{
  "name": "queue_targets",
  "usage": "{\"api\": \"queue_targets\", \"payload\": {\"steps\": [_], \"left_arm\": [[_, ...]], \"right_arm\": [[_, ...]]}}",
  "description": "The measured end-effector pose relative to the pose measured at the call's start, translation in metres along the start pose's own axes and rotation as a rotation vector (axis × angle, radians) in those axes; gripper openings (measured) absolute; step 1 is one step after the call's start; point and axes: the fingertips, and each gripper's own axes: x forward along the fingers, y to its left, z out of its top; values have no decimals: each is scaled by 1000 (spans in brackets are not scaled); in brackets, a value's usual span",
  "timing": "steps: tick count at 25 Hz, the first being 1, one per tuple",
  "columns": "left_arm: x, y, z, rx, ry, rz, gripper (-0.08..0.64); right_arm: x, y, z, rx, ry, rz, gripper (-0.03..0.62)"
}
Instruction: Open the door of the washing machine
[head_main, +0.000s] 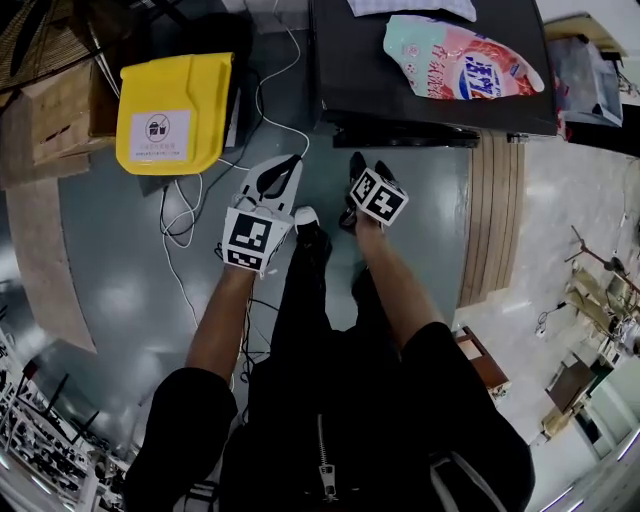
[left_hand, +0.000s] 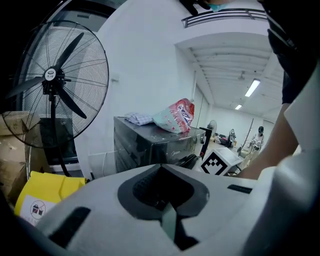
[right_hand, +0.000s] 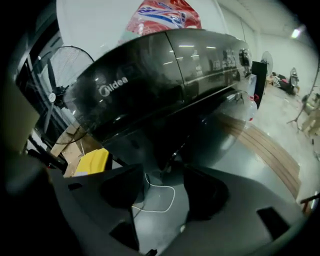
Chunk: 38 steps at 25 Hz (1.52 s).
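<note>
Your right gripper (right_hand: 161, 182) holds its jaws wide apart, with only floor and a white cable (right_hand: 172, 192) showing between them. It points at the black Midea washing machine (right_hand: 150, 85) just ahead, whose round door (right_hand: 220, 132) sits low on the front. Your left gripper (left_hand: 165, 200) is closed on nothing, beside the right one. A detergent bag (head_main: 455, 60) lies on the machine's top.

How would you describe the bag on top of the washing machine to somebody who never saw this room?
Find the dark washing machine in front of the person. Two things lie on its flat top: a checked cloth and, beside it, the bag. The bag is the glossy one, mint-green and pink with a blue logo.
</note>
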Motion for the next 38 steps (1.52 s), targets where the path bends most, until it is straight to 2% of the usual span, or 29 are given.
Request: {"api": "queue_targets", "payload": {"steps": [6, 11, 16, 21, 26, 29, 38], "left_arm": [[-8, 24, -34, -47, 43, 33, 6], [-19, 40, -52, -94, 80, 58, 6], [-23, 43, -61, -117, 70, 67, 6], [-23, 38, -67, -129, 69, 61, 6], [-24, 28, -80, -136, 118, 42, 6], [-22, 26, -76, -136, 90, 46, 6], [-10, 2, -66, -101, 72, 2, 6]], "right_arm": [[40, -13, -12, 143, 37, -78, 249], [64, -15, -14, 196, 33, -140, 252], [83, -23, -18, 219, 26, -199, 250], [86, -29, -16, 257, -9, -291, 211], [85, -29, -21, 303, 8, -267, 195], [82, -31, -25, 295, 5, -239, 196], [50, -55, -64, 292, 70, -234, 167]]}}
